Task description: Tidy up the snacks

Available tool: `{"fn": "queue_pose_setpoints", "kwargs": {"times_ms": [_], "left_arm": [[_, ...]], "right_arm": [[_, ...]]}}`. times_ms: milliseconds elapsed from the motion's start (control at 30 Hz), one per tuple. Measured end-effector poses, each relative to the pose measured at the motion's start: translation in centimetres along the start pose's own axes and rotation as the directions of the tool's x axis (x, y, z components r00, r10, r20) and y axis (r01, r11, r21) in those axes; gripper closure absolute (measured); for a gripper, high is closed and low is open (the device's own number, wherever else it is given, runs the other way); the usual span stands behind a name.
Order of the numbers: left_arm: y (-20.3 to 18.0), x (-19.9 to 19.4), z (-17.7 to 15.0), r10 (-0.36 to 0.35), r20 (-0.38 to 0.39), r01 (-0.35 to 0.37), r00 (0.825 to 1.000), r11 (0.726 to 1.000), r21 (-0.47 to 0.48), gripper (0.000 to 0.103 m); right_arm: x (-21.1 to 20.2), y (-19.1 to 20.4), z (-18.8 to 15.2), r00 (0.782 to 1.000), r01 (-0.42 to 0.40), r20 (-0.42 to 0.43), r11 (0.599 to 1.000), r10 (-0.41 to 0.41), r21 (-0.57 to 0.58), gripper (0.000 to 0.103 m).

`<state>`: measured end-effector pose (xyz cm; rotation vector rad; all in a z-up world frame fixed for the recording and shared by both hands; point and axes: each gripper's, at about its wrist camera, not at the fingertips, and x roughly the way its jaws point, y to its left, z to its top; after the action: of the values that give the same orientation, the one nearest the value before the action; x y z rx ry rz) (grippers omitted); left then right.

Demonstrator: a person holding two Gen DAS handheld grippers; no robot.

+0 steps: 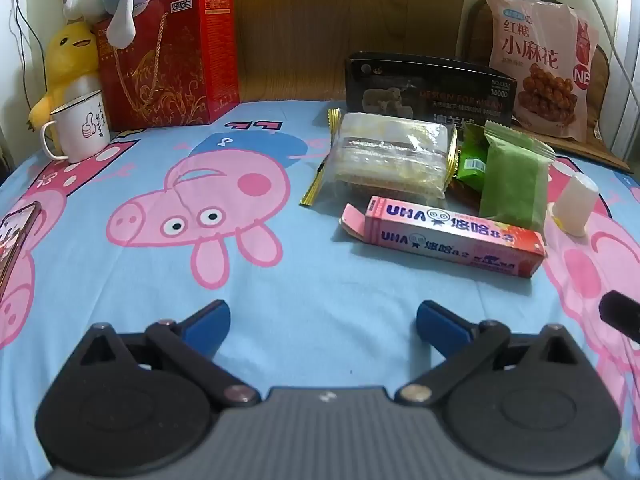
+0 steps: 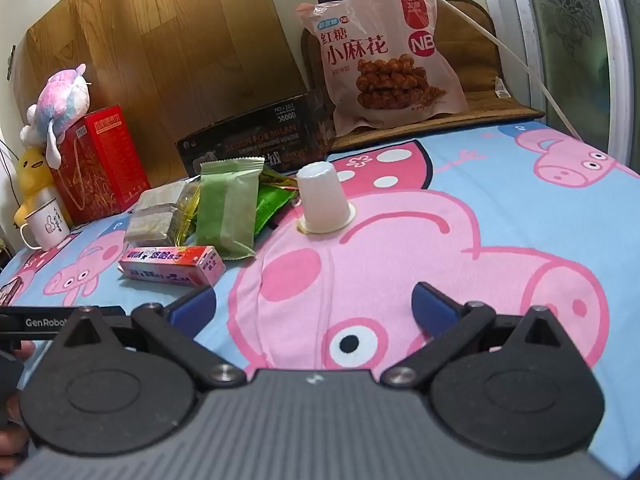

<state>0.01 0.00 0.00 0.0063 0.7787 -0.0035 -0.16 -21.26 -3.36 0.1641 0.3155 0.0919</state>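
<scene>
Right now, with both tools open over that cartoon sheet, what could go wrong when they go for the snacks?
The white cup stands upside down and alone; a nudge could topple it. The green packet leans on other wrappers, so lifting it may drag them. The pink candy box has an open flap that might spill.

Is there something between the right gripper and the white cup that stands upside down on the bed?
Nothing visible. Between the open right gripper and the white cup lies only bare bedsheet; the green packet lies to its left.

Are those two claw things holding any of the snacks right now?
No. The left hand-held gripper and right hand-held gripper are both open and empty above the blue cartoon-pig bedsheet.
</scene>
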Motion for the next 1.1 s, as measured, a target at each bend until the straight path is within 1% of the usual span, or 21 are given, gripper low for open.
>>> {"fn": "queue_pose_setpoints", "kwargs": {"times_ms": [267,433,1100], "left_arm": [[0.19,-0.06,0.06,-0.008,0.002,0.008,1.000,1.000,-0.014,0.000],[-0.14,-0.02,0.01,-0.008,0.005,0.008,1.000,1.000,-0.003,0.000],[-0.15,-0.10,0.27,0.009,-0.038,-0.010,0.999,1.000,-0.009,0.000]], "right_arm": [[-0.01,-0.04,0.00,1.000,0.000,0.000,1.000,0.000,0.001,0.000],[0.04,0.11,-0.01,1.000,0.003,-0.002,1.000,-0.003,-0.005,0.000],[-0.38,-0.28,-0.14,1.000,-0.009,0.006,1.000,0.009,0.010,0.000]]}}
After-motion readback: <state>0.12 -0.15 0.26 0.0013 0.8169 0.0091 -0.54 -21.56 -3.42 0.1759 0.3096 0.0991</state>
